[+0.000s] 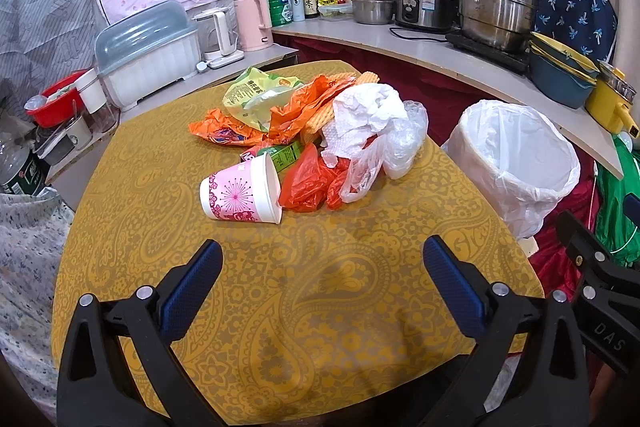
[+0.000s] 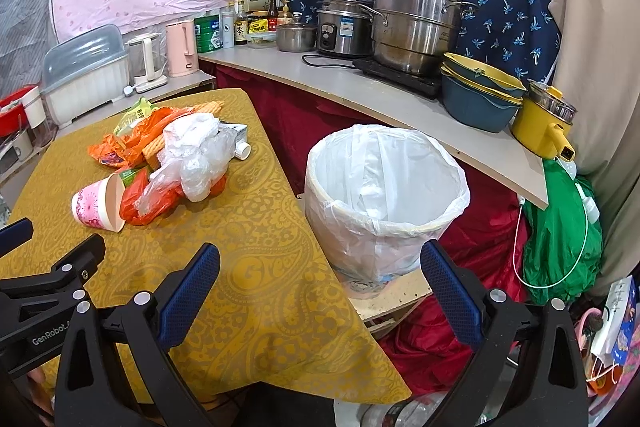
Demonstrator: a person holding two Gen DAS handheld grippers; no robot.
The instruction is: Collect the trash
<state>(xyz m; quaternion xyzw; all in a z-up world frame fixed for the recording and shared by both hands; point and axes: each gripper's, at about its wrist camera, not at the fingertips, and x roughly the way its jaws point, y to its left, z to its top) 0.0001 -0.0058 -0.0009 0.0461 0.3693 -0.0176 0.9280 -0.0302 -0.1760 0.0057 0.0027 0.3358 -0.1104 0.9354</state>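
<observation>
Both grippers, left gripper [image 1: 322,263] and right gripper [image 2: 320,267], spread wide, empty. Tipped pink paper cup [image 1: 240,195] on yellow table [image 1: 320,307], beside white-lined bin [image 2: 384,187]. Light, crushable; pinch rim gently.

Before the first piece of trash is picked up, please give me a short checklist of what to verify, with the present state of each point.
1. Left gripper is open and holds nothing: ok.
2. Right gripper is open and holds nothing: ok.
3. Trash bin stands upright beside the table, with its white liner folded over the rim and its mouth open: ok.
4. Pink paper cup lies on its side at the near edge of the pile, with nothing on top of it: ok.
5. Whether the cup holds any liquid: cannot tell.
6. Yellow tablecloth between the grippers and the pile is bare: ok.
</observation>
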